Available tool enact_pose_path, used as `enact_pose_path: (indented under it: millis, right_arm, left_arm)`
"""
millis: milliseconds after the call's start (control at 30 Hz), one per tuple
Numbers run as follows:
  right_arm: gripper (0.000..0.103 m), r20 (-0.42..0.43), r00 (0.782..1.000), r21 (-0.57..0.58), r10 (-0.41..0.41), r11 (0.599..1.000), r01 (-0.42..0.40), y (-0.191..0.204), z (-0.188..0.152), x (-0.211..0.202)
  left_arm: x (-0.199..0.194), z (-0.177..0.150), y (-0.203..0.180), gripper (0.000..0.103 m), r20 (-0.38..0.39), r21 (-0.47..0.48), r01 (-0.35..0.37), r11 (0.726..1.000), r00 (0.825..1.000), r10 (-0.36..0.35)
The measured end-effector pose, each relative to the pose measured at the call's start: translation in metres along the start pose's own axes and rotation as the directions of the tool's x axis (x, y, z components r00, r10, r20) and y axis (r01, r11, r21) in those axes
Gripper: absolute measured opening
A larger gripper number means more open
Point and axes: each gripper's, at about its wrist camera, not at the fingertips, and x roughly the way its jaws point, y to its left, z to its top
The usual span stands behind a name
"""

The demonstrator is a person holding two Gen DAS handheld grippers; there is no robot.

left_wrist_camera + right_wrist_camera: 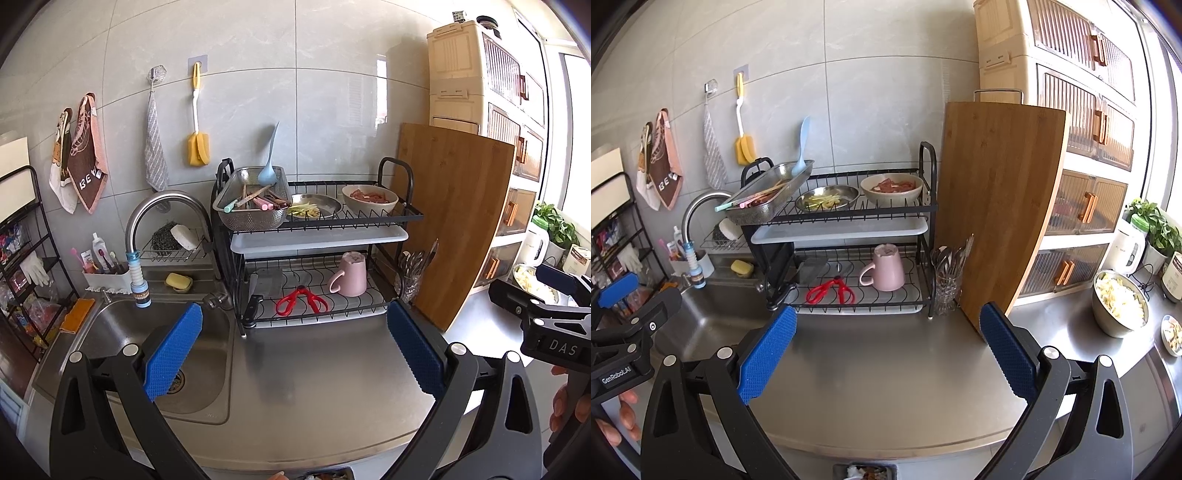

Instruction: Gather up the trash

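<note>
While both grippers hover above the steel desk [886,369], its middle lies bare from the dish rack [849,236] at the back edge to the front edge. The cutting board [997,206] leans at the back right; the sink [147,350] occupies the left end. The trash bin [866,472] sits below the front edge, under both grippers, partly filled. Left gripper [295,350] and right gripper [888,350] both have fingers wide apart, empty. No loose trash is identifiable on the desk.
</note>
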Motion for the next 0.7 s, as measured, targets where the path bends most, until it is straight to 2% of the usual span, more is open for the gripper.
enact_pose_path:
  millis: [700]
  right_arm:
    - [0.100,0.000,1.000,0.001,0.001,1.000,-0.001,-0.0012,0.0002,0.0016]
  left_arm:
    - [-0.0003,-0.0008,0.0005,0.095,-0.002,-0.003,-0.003,1.000,1.000,0.003]
